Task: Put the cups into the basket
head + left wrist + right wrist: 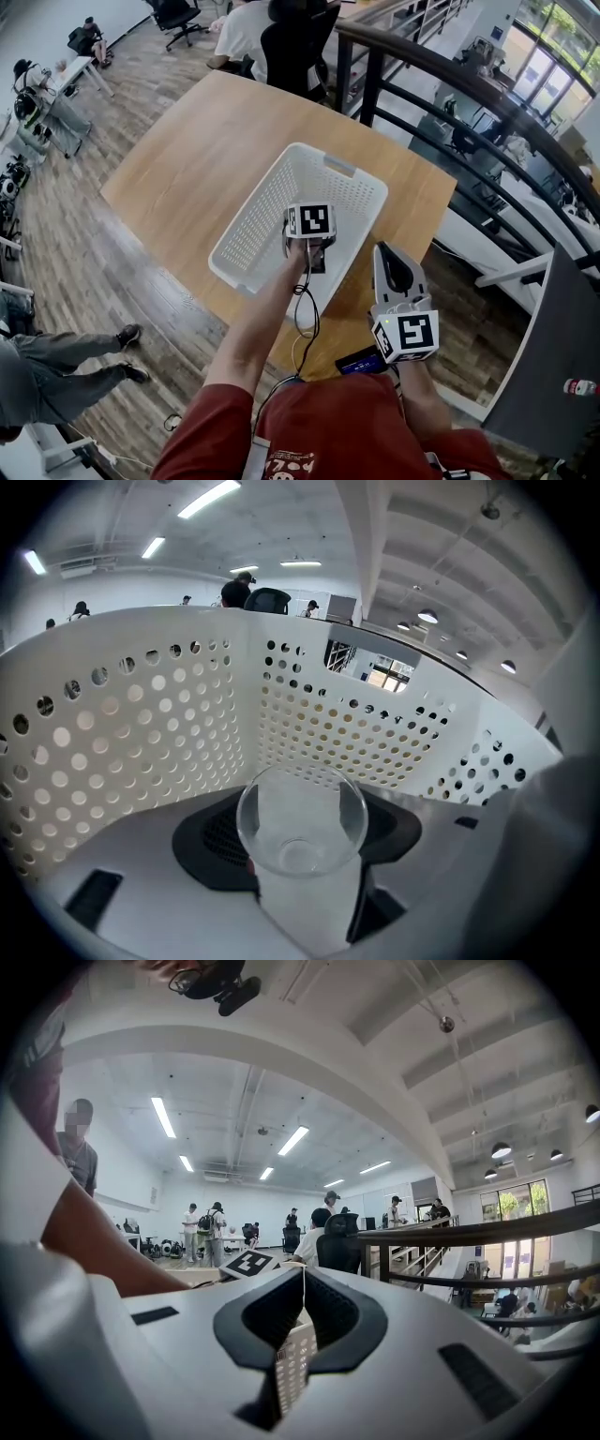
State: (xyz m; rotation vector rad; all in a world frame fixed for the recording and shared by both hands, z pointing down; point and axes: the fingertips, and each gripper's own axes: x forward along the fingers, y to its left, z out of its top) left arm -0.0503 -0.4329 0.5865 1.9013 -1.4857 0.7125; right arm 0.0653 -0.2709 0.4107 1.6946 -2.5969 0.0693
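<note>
Between the fingers (214, 844) of the left gripper (300, 838) a clear cup (302, 803) is pinched. One dark pad is set against each side of its wall, so the jaws stand spread to the cup's width. Just past the fingertips and on both sides of them rise the perforated walls of the white basket (150, 733). The cup is therefore judged to be inside the basket already. Whether its base touches the basket floor cannot be told.

The step in hand is judged to be the setting-down. It would be done well if the cup were lowered until it is borne by the floor. The jaws should then be parted only enough to free it and drawn back along their own line, so that so light a thing is neither dragged nor tipped.

The cup is thin, colourless and empty. Its mouth is seen as a full ring, with the smaller round base showing through it. No handle is seen.

The fingers of the right gripper (302, 1283) are pressed together with nothing between them. A corner of the basket is seen just beyond their tips, and this gripper is held beside the basket over the wooden table (187, 159).
</note>
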